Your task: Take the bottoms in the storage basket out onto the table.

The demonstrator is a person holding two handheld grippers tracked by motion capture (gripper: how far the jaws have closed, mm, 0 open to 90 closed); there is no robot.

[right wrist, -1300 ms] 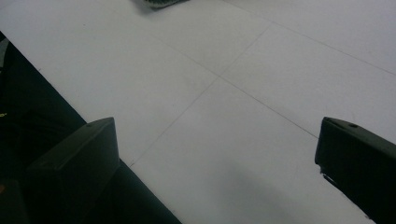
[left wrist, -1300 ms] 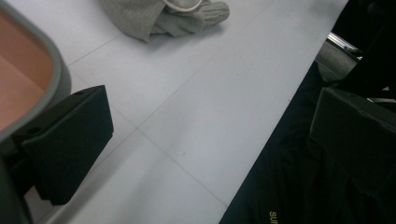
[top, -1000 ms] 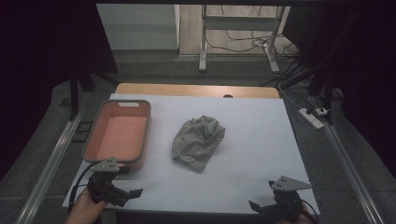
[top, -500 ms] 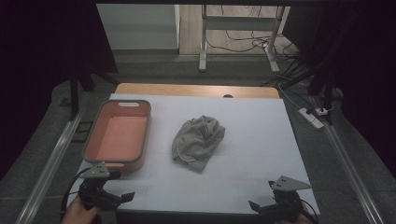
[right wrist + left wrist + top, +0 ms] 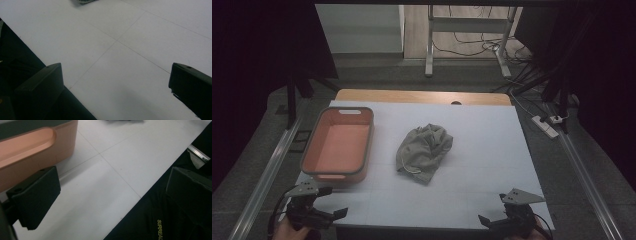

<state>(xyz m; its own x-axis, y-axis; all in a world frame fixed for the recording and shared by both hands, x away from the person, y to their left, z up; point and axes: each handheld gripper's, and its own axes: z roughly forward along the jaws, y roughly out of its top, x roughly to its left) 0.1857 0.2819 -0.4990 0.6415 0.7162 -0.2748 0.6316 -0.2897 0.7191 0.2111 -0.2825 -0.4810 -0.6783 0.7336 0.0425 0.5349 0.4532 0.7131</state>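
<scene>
High view: my left gripper (image 5: 329, 214) sits at the lower left corner of the frame, jaws spread and holding nothing, just below the near end of the orange basin (image 5: 339, 145). My right gripper (image 5: 492, 221) is at the lower right, jaws also spread and empty. The crumpled grey cloth (image 5: 424, 152) lies in the middle of the white table (image 5: 492, 150), up and inward from both. Its long axis runs from upper right to lower left. I judge both grippers about equally near.
</scene>
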